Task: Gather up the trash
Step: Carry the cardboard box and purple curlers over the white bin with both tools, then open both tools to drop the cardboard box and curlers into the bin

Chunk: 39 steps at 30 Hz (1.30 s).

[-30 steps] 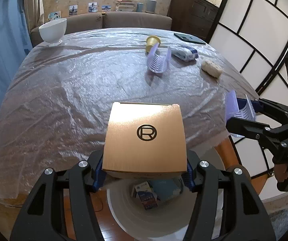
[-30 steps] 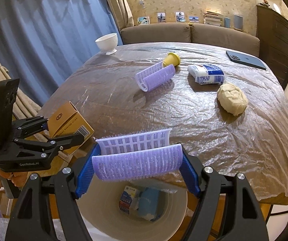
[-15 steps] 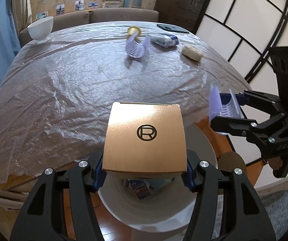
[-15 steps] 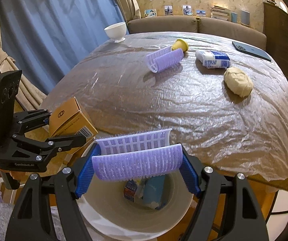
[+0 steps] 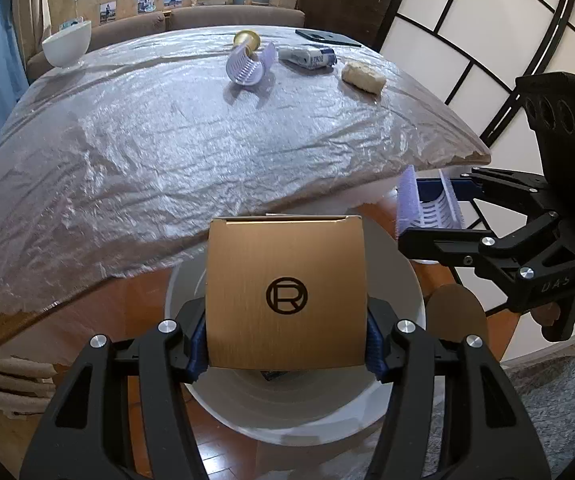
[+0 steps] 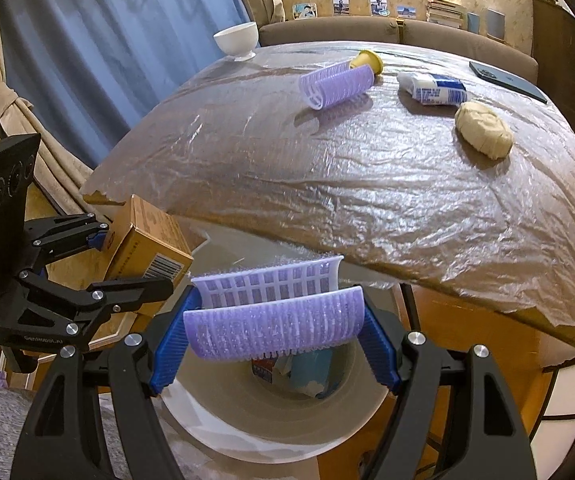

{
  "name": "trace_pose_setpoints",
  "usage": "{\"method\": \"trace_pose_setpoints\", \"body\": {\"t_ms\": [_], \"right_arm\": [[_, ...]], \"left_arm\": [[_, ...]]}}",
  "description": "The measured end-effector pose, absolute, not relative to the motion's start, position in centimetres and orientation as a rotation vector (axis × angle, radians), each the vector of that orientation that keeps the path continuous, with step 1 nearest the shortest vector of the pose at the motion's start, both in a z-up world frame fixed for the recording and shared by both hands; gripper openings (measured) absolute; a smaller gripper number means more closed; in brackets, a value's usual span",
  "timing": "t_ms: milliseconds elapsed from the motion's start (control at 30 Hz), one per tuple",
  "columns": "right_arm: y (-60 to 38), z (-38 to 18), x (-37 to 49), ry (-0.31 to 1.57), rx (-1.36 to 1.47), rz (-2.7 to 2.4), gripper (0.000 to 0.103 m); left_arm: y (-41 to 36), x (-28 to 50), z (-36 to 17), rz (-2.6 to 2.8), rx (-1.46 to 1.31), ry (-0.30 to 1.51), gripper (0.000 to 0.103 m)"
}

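Left wrist view: left gripper clamps a brown cardboard box over the white trash bin — to its right, right gripper grasps a purple hair roller above the bin's rim.

Brown cardboard box: circled "R" logo on upper face, barcode on one side; clamped at its two sides between the left gripper pads, tilted, directly above the open mouth of the white bin.

Purple hair roller, split open with white ribbed inside showing: lies crosswise between the right gripper pads, gripped at both ends, also over the bin.

Bin stands on the floor below both tongs, by the table edge; a few packets lie at its bottom.

Beyond the tongs, on the table: second purple roller, yellow cap, white-and-blue packet, beige crumpled lump.
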State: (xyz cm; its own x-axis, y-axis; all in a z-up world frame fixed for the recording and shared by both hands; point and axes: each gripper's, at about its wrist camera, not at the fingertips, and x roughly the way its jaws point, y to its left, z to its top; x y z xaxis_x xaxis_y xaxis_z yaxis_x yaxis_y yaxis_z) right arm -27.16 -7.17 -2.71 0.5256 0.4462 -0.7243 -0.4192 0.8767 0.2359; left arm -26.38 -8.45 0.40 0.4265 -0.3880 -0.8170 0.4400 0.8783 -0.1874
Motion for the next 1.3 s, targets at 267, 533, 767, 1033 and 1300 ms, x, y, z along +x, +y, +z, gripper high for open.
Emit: {"method": "trace_pose_setpoints", "body": {"t_ms": [267,533,767,1033,1300], "right_arm": [[-6.8,-3.9,-27.3,0.909,0.016,0.517,0.074],[-6.5,-5.1,-27.4,0.933,0.006,0.511,0.074],[-6.4,-6.4,-27.2,0.957,-0.006,0.501,0.074],[-6.2,-7.9,-26.8,0.985,-0.015,0.492,0.074],[-5.7,-8.7,-26.3,0.992,-0.021,0.487,0.074]], "left_arm": [[-8.6,-27.0,-0.9,-0.506,0.082,1.033,0.059],[-8.8,-27.0,-2.4,-0.490,0.101,1.067,0.059],[-8.8,-26.8,-3.8,-0.477,0.102,1.095,0.059],[-9.1,-26.5,-5.2,-0.458,0.111,1.118,0.059],[-10.1,-25.5,-6.9,-0.434,0.126,1.140,0.059]]}}
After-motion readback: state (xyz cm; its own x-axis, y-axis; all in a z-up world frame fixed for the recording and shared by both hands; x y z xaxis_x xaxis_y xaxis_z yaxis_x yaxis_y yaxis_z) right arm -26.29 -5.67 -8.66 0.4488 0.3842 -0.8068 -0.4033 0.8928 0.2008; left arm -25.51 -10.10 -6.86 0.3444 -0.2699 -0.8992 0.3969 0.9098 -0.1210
